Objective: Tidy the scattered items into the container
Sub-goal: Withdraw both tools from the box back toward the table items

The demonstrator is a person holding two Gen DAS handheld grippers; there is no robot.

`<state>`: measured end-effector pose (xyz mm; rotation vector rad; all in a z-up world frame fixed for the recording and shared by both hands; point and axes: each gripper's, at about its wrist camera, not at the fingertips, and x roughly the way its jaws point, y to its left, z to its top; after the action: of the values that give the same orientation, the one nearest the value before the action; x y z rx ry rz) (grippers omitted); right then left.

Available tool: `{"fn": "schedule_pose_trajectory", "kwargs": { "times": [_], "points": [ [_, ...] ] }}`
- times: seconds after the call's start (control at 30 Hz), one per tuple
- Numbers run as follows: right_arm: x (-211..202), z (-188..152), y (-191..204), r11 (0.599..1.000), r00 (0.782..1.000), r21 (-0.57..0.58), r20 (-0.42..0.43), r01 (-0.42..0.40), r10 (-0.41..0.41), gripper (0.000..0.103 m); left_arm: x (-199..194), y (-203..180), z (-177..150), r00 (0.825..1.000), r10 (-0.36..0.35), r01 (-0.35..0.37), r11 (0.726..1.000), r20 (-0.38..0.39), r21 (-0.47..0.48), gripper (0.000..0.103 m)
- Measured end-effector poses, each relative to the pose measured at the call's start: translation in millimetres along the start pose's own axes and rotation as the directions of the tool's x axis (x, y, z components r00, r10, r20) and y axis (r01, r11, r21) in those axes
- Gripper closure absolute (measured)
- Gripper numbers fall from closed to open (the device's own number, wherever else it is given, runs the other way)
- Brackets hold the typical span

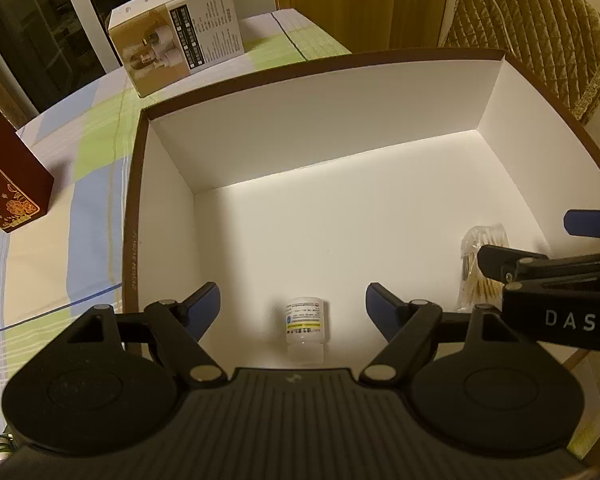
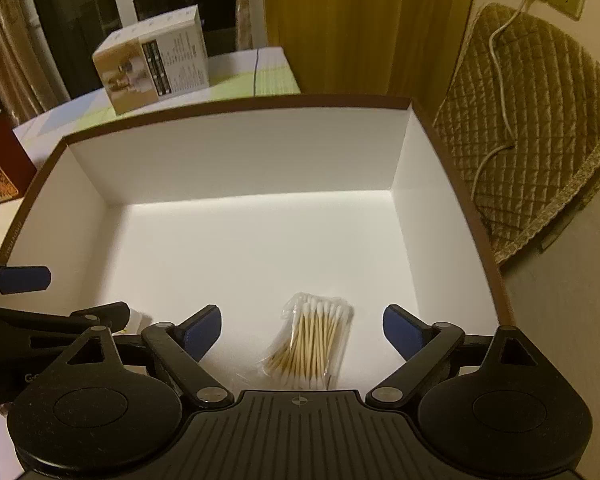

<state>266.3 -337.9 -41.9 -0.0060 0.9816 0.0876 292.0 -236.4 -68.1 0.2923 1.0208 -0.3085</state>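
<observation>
Both grippers gape wide, holding nothing: the left gripper (image 1: 293, 307) hovers above a small labelled plastic bottle (image 1: 305, 330), the right gripper (image 2: 302, 329) above a crinkly bag of cotton swabs (image 2: 310, 344) (wooden stems), both lying inside the smooth white cardboard box (image 2: 236, 152).

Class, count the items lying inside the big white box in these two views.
2. A small bottle lies on its side near the front, below the left gripper. A bag of cotton swabs lies to its right, below the right gripper. The front edge is hidden.
</observation>
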Motion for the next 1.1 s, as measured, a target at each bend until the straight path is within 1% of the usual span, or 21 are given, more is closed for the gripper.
{"fn": "schedule_pose_trajectory", "kwargs": {
  "times": [0.03,0.07,0.1,0.17,0.3,0.4,0.53,0.63,0.73,0.8,0.93,1.1],
  "points": [
    [-3.3,-0.4,0.1,1.0,1.0,0.003,0.014,-0.001,0.001,0.004,-2.2,0.9,-0.3,1.0,0.006,-0.006,1.0,0.006,-0.001,0.026],
    [-6.9,-0.7,0.1,1.0,1.0,0.007,0.03,-0.003,0.003,0.0,-5.0,1.5,-0.9,1.0,0.014,-0.014,1.0,0.014,-0.004,0.026],
    [-11.1,-0.7,-0.1,1.0,0.999,0.012,0.047,-0.009,0.008,0.0,-8.0,2.2,-1.4,1.0,0.02,-0.02,1.0,0.022,-0.007,0.025],
    [-17.8,-1.4,-0.4,0.999,0.997,0.024,0.071,-0.024,0.022,0.0,-14.1,3.8,-2.4,0.999,0.022,-0.021,1.0,0.037,-0.014,0.021],
    [-33.0,-3.9,2.2,0.999,0.991,0.024,0.13,-0.043,0.04,0.0,-26.7,5.5,-5.0,0.997,0.037,-0.036,0.999,0.068,-0.021,0.02],
    [-47.0,-6.9,6.5,0.998,0.98,0.027,0.19,-0.061,0.055,0.0,-39.3,5.1,-8.4,0.993,0.052,-0.05,0.998,0.103,-0.023,0.019],
    [-65.0,-13.0,13.1,0.997,0.964,0.025,0.257,-0.073,0.065,0.0,-55.8,3.2,-14.4,0.988,0.048,-0.045,0.999,0.146,-0.024,0.018],
    [-79.7,-20.5,16.2,0.997,0.952,0.02,0.3,-0.077,0.068,0.0,-66.8,1.5,-23.6,0.986,0.047,-0.043,0.999,0.159,-0.028,0.018],
    [-93.1,-28.7,16.3,0.995,0.94,0.03,0.333,-0.091,0.075,0.0,-75.4,0.2,-33.5,0.987,0.042,-0.039,0.999,0.156,-0.028,0.017],
    [-99.9,-35.2,15.6,0.994,0.937,0.04,0.34,-0.099,0.08,0.0,-81.9,0.2,-39.3,0.986,0.046,-0.042,0.999,0.161,-0.033,0.017],
    [-108.5,-47.8,14.5,0.994,0.94,0.042,0.33,-0.099,0.08,0.0,-95.0,1.8,-50.1,0.985,0.05,-0.042,0.998,0.166,-0.049,0.017],
    [-121.1,-67.7,10.0,0.993,0.938,0.052,0.337,-0.107,0.084,0.0,-105.6,3.0,-68.4,0.986,0.062,-0.053,0.997,0.156,-0.059,0.017]
  ]
}}
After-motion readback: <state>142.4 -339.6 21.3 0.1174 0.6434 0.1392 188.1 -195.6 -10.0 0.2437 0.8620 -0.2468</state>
